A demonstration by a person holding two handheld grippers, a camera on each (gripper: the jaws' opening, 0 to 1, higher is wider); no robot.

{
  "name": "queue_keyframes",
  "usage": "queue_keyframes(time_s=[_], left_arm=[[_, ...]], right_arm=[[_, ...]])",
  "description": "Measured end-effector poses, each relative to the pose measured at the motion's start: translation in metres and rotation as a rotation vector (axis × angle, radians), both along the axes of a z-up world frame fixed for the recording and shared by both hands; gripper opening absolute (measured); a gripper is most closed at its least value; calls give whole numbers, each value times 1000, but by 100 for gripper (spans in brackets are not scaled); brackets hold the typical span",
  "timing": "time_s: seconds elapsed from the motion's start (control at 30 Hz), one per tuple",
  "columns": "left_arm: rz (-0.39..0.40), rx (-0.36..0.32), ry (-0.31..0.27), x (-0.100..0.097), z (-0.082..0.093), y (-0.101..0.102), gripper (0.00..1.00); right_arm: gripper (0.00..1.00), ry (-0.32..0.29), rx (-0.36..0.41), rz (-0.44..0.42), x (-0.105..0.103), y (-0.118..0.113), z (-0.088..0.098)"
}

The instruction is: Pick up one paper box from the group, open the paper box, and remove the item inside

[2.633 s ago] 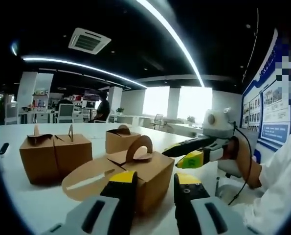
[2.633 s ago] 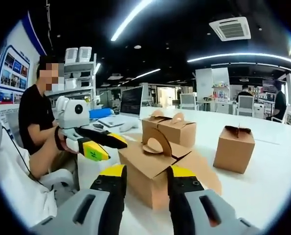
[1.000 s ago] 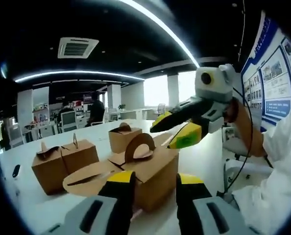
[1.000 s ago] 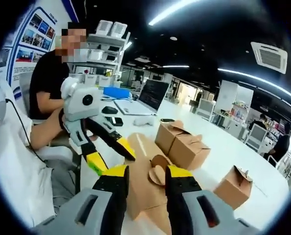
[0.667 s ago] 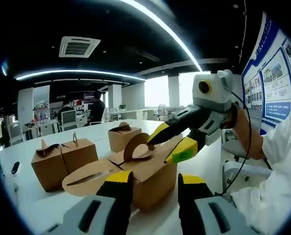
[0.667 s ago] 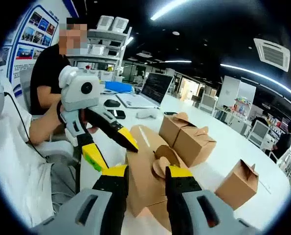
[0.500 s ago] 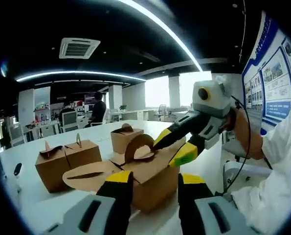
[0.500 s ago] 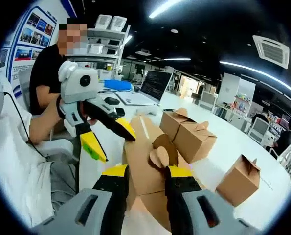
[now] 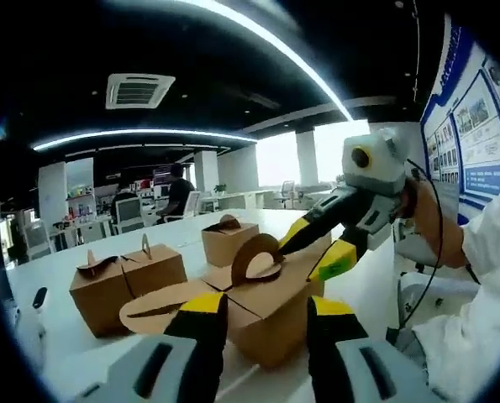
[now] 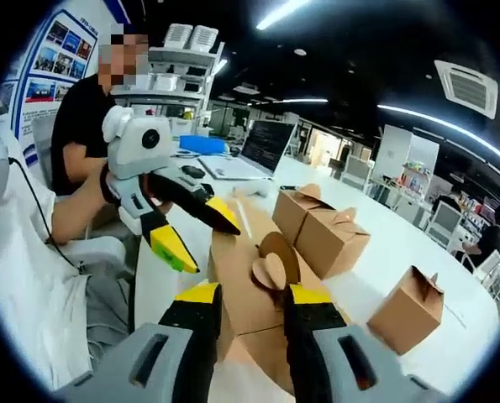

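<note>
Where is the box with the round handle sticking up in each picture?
Left gripper view: the box sits low in the middle, just past the left claw, with the right claw at its far side.
Right gripper view: the box sits low in the middle, just past the right claw, with the left claw at its left.
Shared landmark: the double box standing behind it on the table.

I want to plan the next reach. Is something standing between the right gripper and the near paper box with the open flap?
Nothing visible does. The right gripper hangs open right at the near paper box, its fingers by the curved handle tabs. The other boxes stand apart on the table.
</note>
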State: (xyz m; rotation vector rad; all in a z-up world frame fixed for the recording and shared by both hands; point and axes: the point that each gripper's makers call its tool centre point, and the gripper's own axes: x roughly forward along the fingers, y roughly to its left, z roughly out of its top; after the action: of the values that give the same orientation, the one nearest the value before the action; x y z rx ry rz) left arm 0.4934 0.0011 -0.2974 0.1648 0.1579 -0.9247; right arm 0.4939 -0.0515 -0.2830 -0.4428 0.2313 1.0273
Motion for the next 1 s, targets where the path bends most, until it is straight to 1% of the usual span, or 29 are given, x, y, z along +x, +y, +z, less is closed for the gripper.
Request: queue_keyframes(time_s=[0.07, 0.17, 0.23, 0.3, 0.5, 0.77, 0.87, 1.0], left_arm=[[-1, 0, 9, -1, -2, -1, 40], [-20, 18, 12, -9, -5, -7, 40], [-22, 18, 9, -10, -5, -8, 40], [-29, 7, 22, -12, -4, -7, 40], [-36, -7, 29, -12, -4, -6, 39], [-40, -22, 35, -11, -3, -5, 39], [-45, -22, 36, -12, -3, -6, 39], [-47, -18, 31, -12, -3, -6, 39]], right_arm=[[31, -12, 11, -1, 1, 2, 7], [31, -18, 6, -3, 2, 3, 7], [31, -14, 2, -4, 2, 3, 6], [31, -17, 4, -6, 2, 3, 6], [31, -33, 10, -10, 5, 2, 16], [31, -23, -11, -6, 8, 6, 7], [31, -21, -5, -11, 9, 5, 9], [30, -27, -18, -9, 10, 5, 10]])
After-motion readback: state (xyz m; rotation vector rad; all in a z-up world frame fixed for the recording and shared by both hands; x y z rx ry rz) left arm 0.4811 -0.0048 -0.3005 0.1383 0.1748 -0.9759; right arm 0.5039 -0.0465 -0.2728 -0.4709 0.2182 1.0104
